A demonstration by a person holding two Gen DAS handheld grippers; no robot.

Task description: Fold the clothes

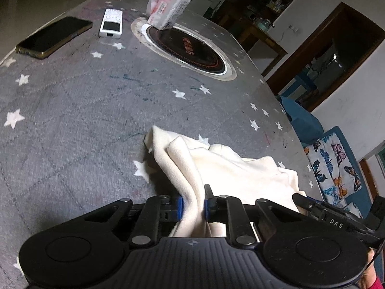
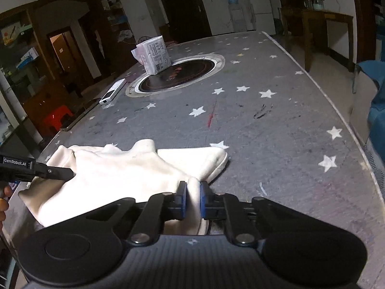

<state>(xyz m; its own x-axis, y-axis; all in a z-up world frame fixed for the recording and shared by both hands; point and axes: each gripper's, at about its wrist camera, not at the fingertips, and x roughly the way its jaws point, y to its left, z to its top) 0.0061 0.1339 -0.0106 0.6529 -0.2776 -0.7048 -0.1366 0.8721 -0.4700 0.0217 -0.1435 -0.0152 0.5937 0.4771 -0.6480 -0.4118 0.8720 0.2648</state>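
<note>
The table [image 2: 276, 125] bears the cream garment [image 2: 108, 175], rumpled at its near edge. Both the left gripper [image 1: 193, 207] and right gripper [image 2: 193, 198] pinch bunched cloth, jaws nearly closed (thin bites). Uneven pulling could slip a corner, skewing the fold.

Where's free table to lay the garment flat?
Bare cloth between the cream garment and the round hob inset, and right of it toward the table edge. Crowded far left: phone, remote, tissue pack.
</note>
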